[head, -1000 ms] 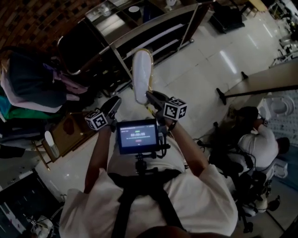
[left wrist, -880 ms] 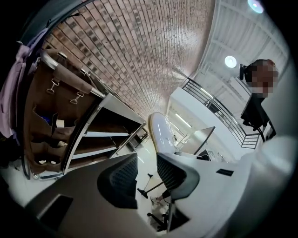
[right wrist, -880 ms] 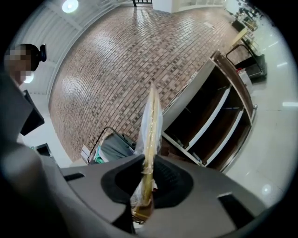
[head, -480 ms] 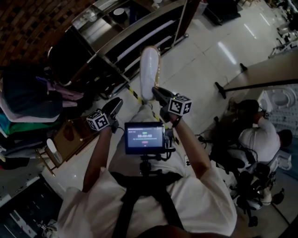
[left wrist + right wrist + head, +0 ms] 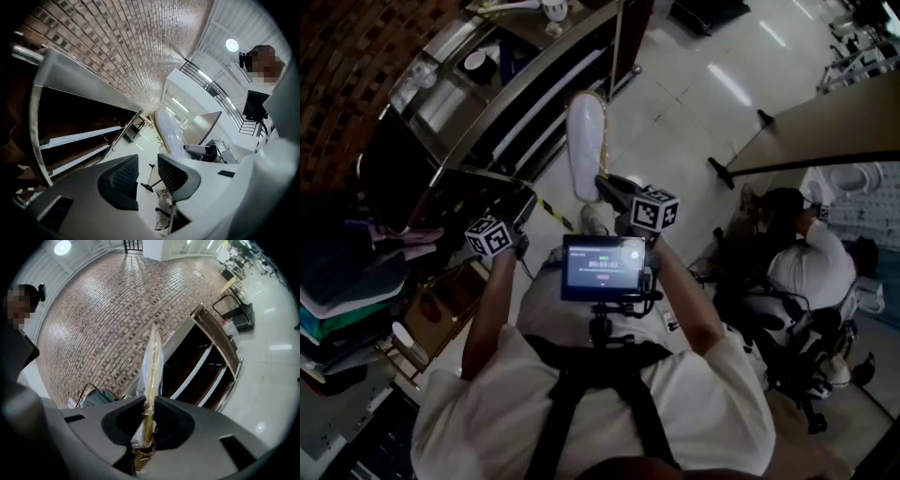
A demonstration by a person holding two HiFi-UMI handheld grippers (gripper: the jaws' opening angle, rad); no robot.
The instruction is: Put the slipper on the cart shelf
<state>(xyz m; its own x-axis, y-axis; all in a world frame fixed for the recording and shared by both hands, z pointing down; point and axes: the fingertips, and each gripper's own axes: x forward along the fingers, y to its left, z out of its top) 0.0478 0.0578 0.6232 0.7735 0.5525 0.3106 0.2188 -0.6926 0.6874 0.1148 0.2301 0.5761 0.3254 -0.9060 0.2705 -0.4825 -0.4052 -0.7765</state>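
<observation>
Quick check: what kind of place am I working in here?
Probably a large indoor workshop or lab hall: a brick wall, a glossy tiled floor, and a steel cart with open shelves.

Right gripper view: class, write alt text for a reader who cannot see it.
The right claw is shut on a white slipper, seen edge-on and pointing up. Beyond it stands a metal cart with dark shelves, against a brick wall.
</observation>
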